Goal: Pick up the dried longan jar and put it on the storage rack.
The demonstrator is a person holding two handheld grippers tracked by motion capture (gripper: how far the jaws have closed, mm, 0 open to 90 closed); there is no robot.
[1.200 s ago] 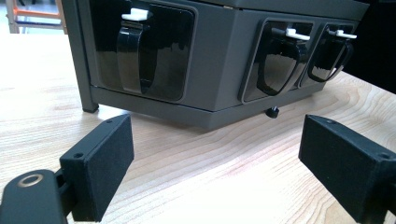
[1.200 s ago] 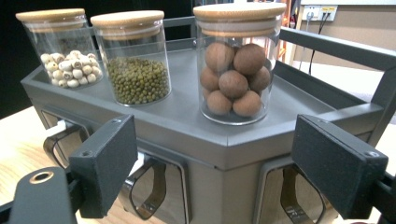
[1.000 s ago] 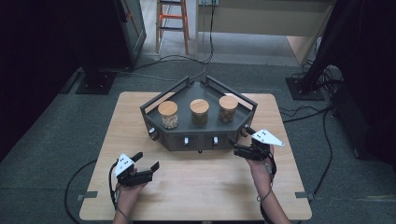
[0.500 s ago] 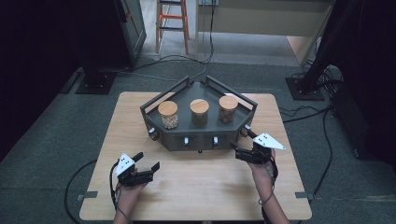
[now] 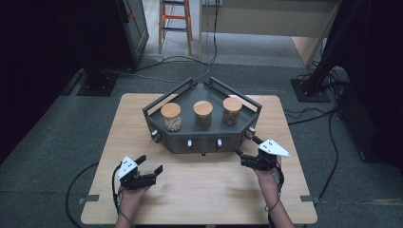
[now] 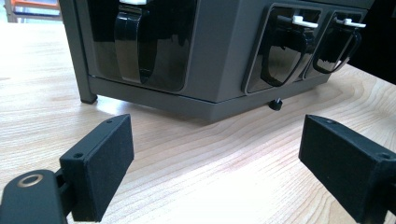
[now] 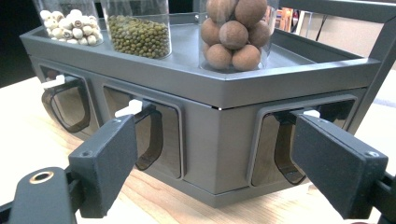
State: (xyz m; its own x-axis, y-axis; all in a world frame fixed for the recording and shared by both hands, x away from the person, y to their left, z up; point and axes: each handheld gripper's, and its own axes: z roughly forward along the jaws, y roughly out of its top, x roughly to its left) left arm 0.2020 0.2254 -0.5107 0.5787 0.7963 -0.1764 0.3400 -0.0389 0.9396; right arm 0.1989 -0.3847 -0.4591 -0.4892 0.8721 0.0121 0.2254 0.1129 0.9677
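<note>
The grey dispenser rack (image 5: 202, 137) stands on the middle of the bench (image 5: 199, 190), with three jars on its top tray. The right claw (image 5: 247, 154) hovers just in front of the rack's right front corner, its jaws spread wide with nothing between them. The left claw (image 5: 148, 167) is released too, lower and well apart from the rack's left front side.

Left hand-held gripper (image 5: 151, 172) low, jaws wide apart; right hand-held gripper (image 5: 243, 155) raised, jaws apart, empty.
</note>
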